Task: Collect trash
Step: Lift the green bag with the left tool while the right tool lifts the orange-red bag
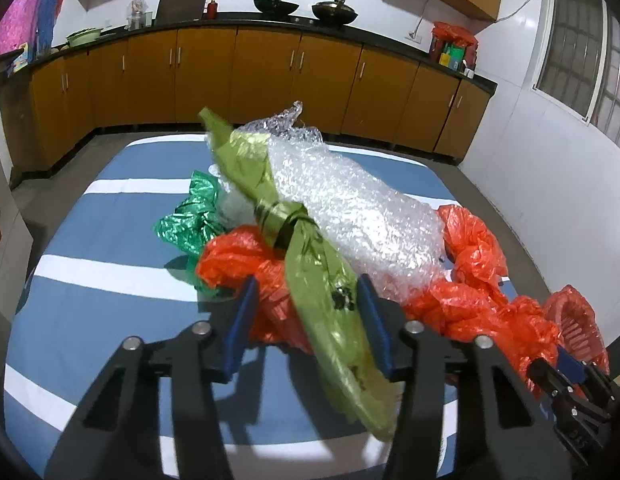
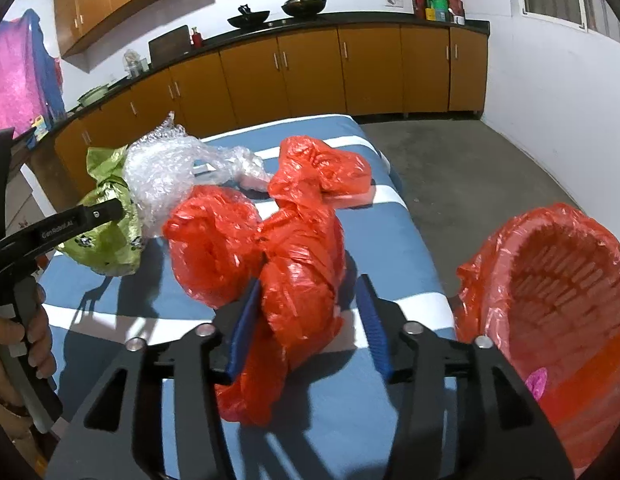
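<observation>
On the blue and white striped table point(image 1: 90, 280) lies a heap of trash: a light green plastic bag point(image 1: 310, 264), bubble wrap point(image 1: 350, 204), a dark green foil bag point(image 1: 194, 216) and orange plastic bags point(image 1: 478, 296). My left gripper point(image 1: 308, 308) is open, its blue pads on either side of the light green bag and an orange bag. My right gripper point(image 2: 310, 320) is open around an orange bag point(image 2: 302, 280). The light green bag point(image 2: 106, 236) and bubble wrap point(image 2: 162, 172) show at left in the right wrist view.
A pink basket lined with an orange bag point(image 2: 562, 292) stands off the table's right edge; it also shows in the left wrist view point(image 1: 574, 320). Brown kitchen cabinets point(image 1: 270, 72) with woks on the counter run along the back. Grey floor point(image 2: 470, 172) lies to the right.
</observation>
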### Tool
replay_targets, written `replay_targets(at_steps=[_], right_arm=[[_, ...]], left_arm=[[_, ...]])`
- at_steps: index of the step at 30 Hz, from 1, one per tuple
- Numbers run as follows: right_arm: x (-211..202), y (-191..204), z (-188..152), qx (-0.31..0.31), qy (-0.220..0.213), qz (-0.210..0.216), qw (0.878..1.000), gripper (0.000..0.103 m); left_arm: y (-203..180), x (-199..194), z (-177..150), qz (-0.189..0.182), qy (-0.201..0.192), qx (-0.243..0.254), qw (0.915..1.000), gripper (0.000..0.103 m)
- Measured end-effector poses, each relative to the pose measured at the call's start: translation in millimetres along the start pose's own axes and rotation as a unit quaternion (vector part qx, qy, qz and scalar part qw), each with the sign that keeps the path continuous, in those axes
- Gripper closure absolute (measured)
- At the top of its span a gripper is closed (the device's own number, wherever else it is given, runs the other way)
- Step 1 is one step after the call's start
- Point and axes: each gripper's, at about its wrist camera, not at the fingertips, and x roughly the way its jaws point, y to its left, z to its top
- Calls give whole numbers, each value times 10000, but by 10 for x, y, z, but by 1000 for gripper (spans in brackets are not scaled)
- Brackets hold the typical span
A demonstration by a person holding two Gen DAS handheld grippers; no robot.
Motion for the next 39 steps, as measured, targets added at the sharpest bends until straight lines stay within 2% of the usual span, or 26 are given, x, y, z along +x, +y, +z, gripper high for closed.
replay_targets(at_steps=[2, 4, 5, 6, 11, 18, 28, 33, 39], right_arm=[[3, -18, -29, 6, 31, -17, 10000, 52], [1, -18, -46, 9, 44, -5, 10000, 52], [-1, -11, -51, 6, 55, 13, 10000, 58], [0, -4, -51, -9, 59, 43, 10000, 68], [-33, 23, -51, -72, 41, 62, 9999, 77], [-222, -36, -70, 41, -113, 43, 9999, 80], [-648, -152, -40, 154, -463, -37, 9988, 80], [-881, -253, -55, 223, -647, -175, 9975, 80], [-1189, -481, -101, 429, -875, -492, 9940, 80]], left_arm=[[7, -11, -33, -26, 1, -15, 10000, 69], [14, -19, -49, -49, 5, -15, 10000, 74], [15, -32, -62, -40, -20, -5, 10000, 78], [19, -45, -75, -55, -46, 5, 10000, 80], [33, -153, -106, -210, -166, 25, 9996, 98], [75, -402, -129, -368, -400, -15, 9985, 98], [-48, -772, -253, -614, -500, 86, 9968, 98], [-279, -953, -303, -861, -540, 295, 9944, 98], [-735, -1104, -404, -1311, -539, 628, 9879, 98]])
